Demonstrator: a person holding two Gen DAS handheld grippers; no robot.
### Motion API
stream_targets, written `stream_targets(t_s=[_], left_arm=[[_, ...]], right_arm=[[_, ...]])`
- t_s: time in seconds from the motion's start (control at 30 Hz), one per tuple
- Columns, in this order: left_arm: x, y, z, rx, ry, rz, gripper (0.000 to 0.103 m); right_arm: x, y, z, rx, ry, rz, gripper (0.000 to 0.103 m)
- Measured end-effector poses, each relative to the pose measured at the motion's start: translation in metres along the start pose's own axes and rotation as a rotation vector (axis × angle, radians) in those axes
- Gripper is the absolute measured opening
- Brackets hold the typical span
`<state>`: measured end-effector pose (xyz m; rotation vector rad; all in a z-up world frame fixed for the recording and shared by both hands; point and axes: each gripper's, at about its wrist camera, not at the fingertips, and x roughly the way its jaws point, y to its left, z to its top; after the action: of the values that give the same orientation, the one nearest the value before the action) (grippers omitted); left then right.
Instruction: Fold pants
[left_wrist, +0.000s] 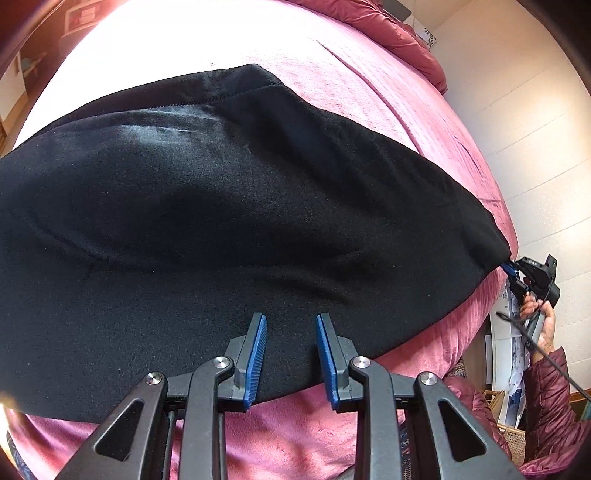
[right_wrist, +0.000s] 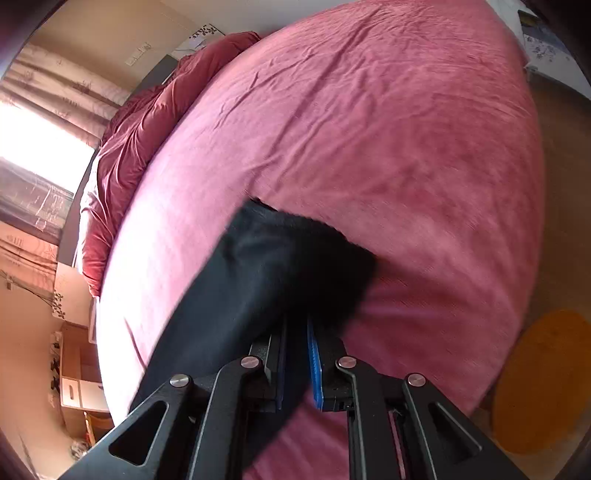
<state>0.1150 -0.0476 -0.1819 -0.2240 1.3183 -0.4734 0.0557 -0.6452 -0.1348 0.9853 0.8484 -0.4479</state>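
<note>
Black pants (left_wrist: 221, 206) lie spread across the pink bed cover (left_wrist: 406, 110). My left gripper (left_wrist: 290, 321) is open, its blue pads apart, hovering over the near edge of the pants with nothing between them. My right gripper (left_wrist: 511, 267) shows at the right edge of the bed in the left wrist view, pinching the corner of the pants. In the right wrist view the right gripper (right_wrist: 295, 325) is shut on the black fabric (right_wrist: 266, 273), which bunches over the fingers and trails down to the left.
A dark red duvet (right_wrist: 122, 158) is piled at the head of the bed. An orange round rug (right_wrist: 546, 384) lies on the floor beside the bed. Drawers and boxes (right_wrist: 77, 376) stand by the wall under a bright window (right_wrist: 40, 147).
</note>
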Motion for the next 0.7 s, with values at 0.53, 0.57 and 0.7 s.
stream_targets(t_s=[0.53,0.57,0.7], left_arm=[[-0.004,0.01,0.003,-0.016,0.003,-0.008,0.028],[-0.004,0.01,0.003,-0.016,0.003,-0.009,0.028],[-0.006,0.012,0.003,-0.021,-0.002,-0.015,0.028]], right_arm=[[0.015,0.021,0.013,0.139,0.053,0.354,0.054],[0.011,0.023,0.012,0.131,0.051,0.372,0.054],[-0.003,0.022,0.008,0.144,0.036,0.403,0.054]])
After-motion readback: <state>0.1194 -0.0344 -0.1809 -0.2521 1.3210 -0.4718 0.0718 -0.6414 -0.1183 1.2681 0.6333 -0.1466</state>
